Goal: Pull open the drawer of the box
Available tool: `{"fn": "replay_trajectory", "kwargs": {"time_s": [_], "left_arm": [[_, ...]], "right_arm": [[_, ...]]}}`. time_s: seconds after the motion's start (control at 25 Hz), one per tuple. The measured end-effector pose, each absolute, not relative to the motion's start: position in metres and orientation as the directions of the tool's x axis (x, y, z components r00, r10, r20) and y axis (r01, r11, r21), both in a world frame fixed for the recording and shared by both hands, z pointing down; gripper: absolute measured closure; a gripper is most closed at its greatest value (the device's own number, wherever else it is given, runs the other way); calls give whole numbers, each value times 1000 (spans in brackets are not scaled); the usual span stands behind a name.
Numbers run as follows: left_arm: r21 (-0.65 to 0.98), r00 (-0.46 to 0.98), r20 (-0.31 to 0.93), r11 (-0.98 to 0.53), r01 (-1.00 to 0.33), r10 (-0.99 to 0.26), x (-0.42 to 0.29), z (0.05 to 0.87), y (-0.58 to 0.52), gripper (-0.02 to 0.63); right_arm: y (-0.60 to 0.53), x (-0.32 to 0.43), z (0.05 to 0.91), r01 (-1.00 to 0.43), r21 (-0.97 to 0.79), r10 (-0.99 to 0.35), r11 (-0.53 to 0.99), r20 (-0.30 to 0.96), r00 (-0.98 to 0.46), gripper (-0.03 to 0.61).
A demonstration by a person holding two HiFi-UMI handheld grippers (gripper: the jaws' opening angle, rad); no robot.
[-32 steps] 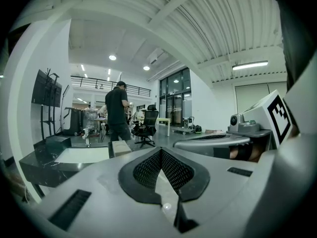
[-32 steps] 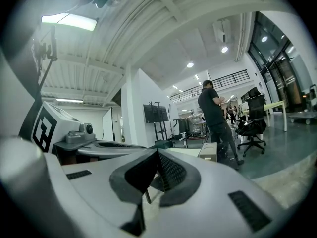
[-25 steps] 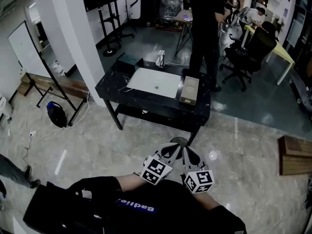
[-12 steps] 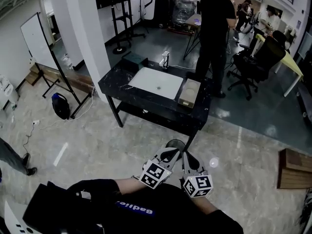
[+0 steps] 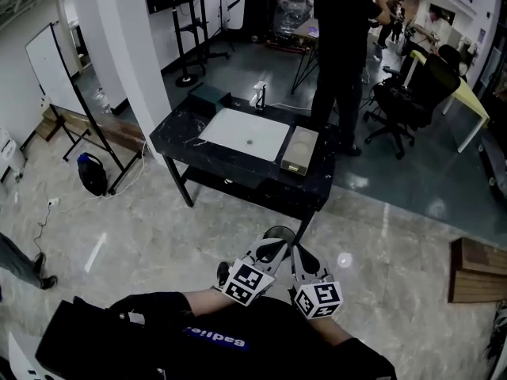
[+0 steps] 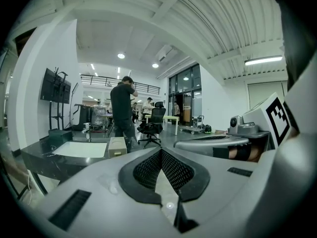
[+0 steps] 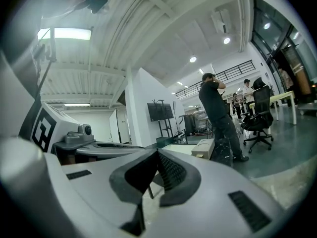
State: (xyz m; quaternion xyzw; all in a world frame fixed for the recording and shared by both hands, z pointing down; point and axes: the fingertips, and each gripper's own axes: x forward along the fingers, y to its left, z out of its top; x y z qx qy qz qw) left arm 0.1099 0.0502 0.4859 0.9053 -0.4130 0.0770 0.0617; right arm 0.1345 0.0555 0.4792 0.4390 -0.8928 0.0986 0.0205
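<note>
Box (image 5: 299, 150) at table (image 5: 184, 130) edge, well beyond left claw (image 5: 272, 249), right claw (image 5: 302, 256)

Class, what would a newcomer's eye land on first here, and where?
The black table mid-floor, a beige box near its right end beside a white panel. A person in black stands just behind it. Low in the head view, the left gripper and right gripper sit side by side, jaws together, well short of the box.

top: black top (image 5: 127, 331), blue lettering (image 5: 215, 336) across the chest (upside down from here)
left gripper (image 5: 275, 246): grey shell, black ribbed pads (image 6: 148, 170), cube (image 5: 244, 282) of black-and-white square markers
right gripper (image 5: 296, 252): same grey shell, dark pads
</note>
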Motion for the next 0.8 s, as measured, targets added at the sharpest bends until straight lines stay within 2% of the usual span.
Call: {"fn": "replay_trajectory", "kwargs": {"time_s": [0.44, 0.8], "left_arm": [[34, 720, 154, -725, -688, -677, 86, 471, -47, 621], [52, 737, 129, -738, -673, -663, 16, 465, -145, 621]], "right_arm": [[-36, 115, 471, -853, -148, -847, 500, 120, -518, 577], [-132, 51, 470, -873, -137, -861, 469, 149, -486, 578]]}}
